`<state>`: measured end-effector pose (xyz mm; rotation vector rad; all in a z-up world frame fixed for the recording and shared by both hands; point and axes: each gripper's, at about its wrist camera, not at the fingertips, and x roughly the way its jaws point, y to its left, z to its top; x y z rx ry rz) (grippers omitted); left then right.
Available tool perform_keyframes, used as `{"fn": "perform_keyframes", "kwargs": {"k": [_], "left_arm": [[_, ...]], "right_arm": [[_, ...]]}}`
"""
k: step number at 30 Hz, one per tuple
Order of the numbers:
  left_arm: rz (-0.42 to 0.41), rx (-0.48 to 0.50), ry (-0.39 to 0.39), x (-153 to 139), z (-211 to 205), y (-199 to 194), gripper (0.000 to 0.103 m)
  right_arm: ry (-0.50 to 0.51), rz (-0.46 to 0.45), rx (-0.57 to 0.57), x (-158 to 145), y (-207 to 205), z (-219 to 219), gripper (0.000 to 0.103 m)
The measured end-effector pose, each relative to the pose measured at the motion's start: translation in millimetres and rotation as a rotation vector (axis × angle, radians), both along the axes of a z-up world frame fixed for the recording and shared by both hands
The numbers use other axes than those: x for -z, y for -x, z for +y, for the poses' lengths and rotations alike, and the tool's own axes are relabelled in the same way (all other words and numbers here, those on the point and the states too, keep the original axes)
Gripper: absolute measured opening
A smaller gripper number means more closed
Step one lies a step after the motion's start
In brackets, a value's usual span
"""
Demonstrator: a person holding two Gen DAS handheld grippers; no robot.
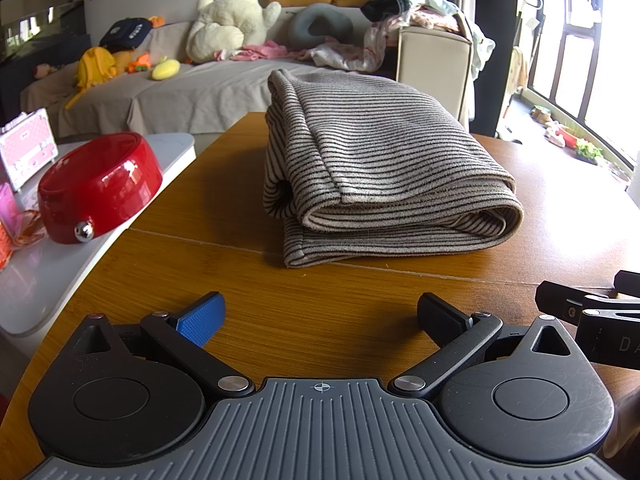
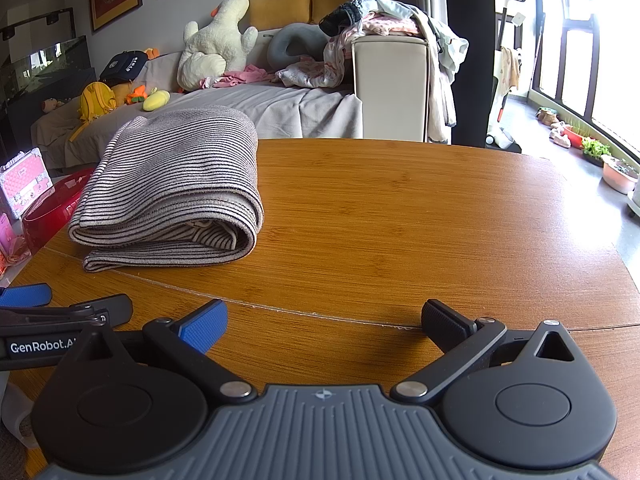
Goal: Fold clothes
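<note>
A striped grey-and-black garment (image 1: pixel 376 168) lies folded in a thick stack on the wooden table (image 1: pixel 240 280); it also shows in the right wrist view (image 2: pixel 176 188), left of centre. My left gripper (image 1: pixel 320 316) is open and empty, low over the table, a short way in front of the garment. My right gripper (image 2: pixel 324 320) is open and empty, to the right of the garment and back from it. The left gripper's fingers (image 2: pixel 60 308) show at the left edge of the right wrist view.
A red bowl (image 1: pixel 100 188) and a pink case (image 1: pixel 26 146) sit on a white side table (image 1: pixel 60 264) to the left. Behind the table stands a sofa (image 1: pixel 200 88) with plush toys and loose clothes. Windows and floor plants are on the right.
</note>
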<state>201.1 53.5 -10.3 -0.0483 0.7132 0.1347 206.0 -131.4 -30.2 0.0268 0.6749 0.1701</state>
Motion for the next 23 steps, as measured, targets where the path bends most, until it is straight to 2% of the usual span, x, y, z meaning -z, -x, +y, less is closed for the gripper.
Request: {"fn": "perform_keyframes", "kwargs": {"k": [23], "left_arm": [[-0.001, -0.001, 0.0, -0.4, 0.0, 0.4, 0.103]], "right_arm": [[0.007, 0.002, 0.0, -0.3, -0.2, 0.1, 0.103]]}}
